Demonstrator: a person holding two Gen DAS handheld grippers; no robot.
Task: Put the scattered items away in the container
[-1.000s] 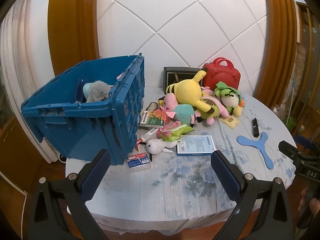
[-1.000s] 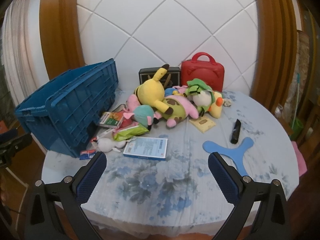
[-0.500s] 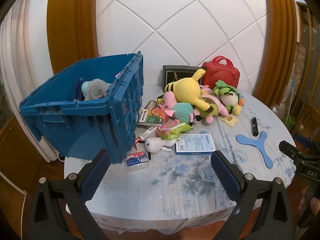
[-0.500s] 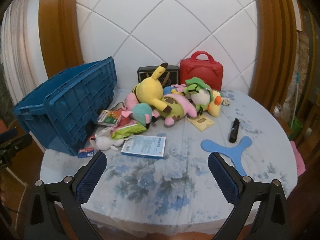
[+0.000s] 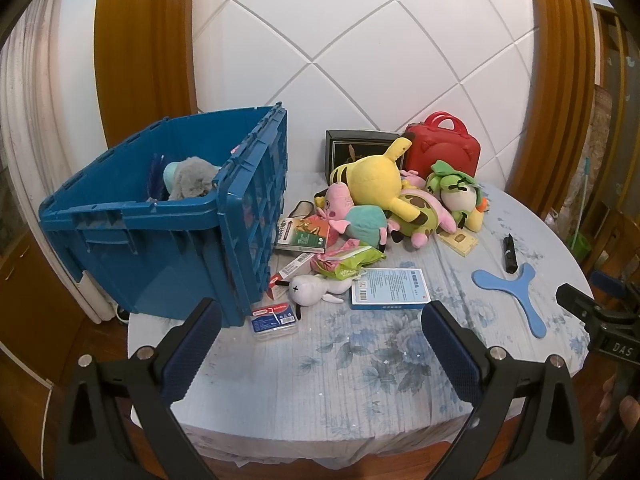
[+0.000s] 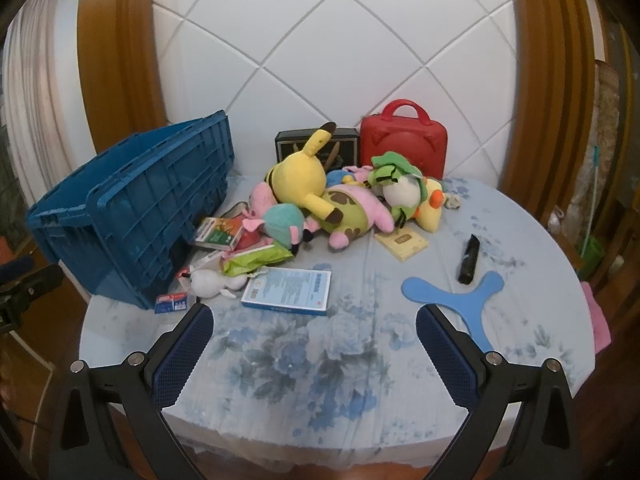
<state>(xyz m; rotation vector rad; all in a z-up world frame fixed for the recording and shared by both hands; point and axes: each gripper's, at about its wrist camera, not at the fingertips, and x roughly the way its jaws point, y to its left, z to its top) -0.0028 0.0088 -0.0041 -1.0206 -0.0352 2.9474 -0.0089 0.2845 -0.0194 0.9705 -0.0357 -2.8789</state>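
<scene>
A blue crate (image 5: 172,240) stands at the table's left, also in the right wrist view (image 6: 132,216), with a grey plush (image 5: 192,178) inside. Scattered beside it lie a yellow plush (image 5: 372,178), a pink-and-teal plush (image 5: 352,216), a green-hatted plush (image 5: 456,192), a small white plush (image 5: 312,290), a blue-and-white box (image 5: 390,288), a green packet (image 5: 348,264), a clear card case (image 5: 274,316), a blue boomerang (image 5: 516,292) and a black marker (image 5: 509,253). My left gripper (image 5: 320,348) and right gripper (image 6: 314,350) are both open and empty above the table's near edge.
A red case (image 5: 440,152) and a black box (image 5: 352,150) stand at the back against the white tiled wall. The round table has a floral cloth (image 5: 340,380). The right gripper's body (image 5: 600,320) shows at the right edge of the left wrist view.
Both grippers have drawn back slightly from the table, so the items look a little smaller. Nothing on the table has moved. Both stay open.
</scene>
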